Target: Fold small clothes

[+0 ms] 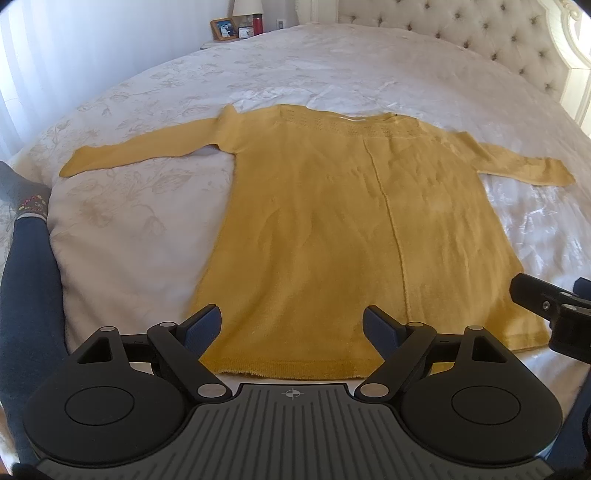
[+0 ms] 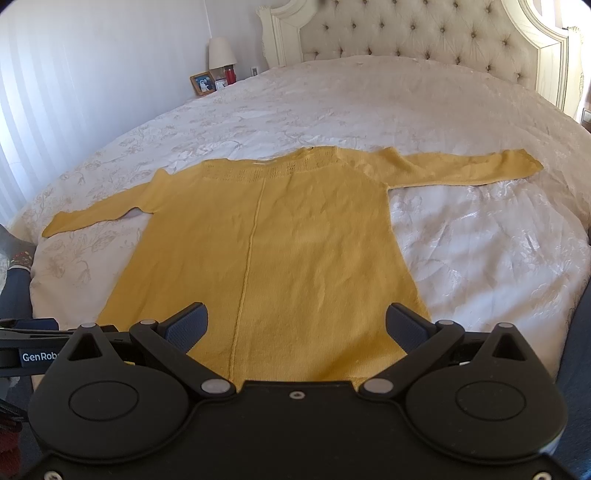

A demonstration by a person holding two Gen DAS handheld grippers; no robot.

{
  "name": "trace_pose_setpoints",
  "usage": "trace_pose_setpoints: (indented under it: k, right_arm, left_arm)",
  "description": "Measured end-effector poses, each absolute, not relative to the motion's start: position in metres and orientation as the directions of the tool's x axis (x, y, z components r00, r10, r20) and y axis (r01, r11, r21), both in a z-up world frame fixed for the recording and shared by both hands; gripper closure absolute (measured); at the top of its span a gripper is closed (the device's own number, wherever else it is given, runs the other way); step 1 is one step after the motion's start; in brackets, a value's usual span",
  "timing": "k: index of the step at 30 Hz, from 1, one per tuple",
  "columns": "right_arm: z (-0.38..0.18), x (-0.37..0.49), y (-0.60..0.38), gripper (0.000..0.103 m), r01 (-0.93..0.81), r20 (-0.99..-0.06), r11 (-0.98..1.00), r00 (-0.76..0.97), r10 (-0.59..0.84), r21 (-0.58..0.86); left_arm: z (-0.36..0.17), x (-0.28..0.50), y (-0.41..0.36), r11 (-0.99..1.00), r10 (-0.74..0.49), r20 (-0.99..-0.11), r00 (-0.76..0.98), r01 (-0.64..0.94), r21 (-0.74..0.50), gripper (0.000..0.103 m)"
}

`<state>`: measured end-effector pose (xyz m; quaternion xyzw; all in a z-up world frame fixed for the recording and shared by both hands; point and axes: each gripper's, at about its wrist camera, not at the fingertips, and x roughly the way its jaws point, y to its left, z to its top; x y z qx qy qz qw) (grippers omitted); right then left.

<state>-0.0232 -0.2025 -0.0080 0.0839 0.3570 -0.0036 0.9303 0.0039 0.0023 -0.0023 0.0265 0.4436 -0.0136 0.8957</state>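
Sweater (image 1: 354, 229) lay flat on my bed (image 1: 155, 221), both sleeves spread out sideways

Yellow knit, neckline toward the tufted headboard (image 2: 424, 33), hem nearest me. I held my left gripper (image 1: 291, 328) over the hem's left part and my right gripper (image 2: 295, 325) over its right part, both with jaws wide apart and nothing between the pads
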Motion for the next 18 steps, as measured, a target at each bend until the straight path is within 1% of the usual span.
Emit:
trace_pose_setpoints:
  k: [10, 18]
  right_arm:
    - [-0.0101, -0.0232, -0.2013, 0.001, 0.066, -0.671, 0.987, 0.739, 0.053, 0.150]
    - [-0.0137, -0.0179, -0.1989, 0.001, 0.074, -0.701, 0.989, 0.713, 0.036, 0.126]
  left_arm:
    - [-0.0024, 0.0038, 0.0024, 0.998, -0.001, -0.796, 0.606, 0.048, 0.036, 0.019]
    - [-0.0068, 0.0055, 0.0014, 0.998, 0.008, -0.800, 0.601, 0.044, 0.043, 0.019]
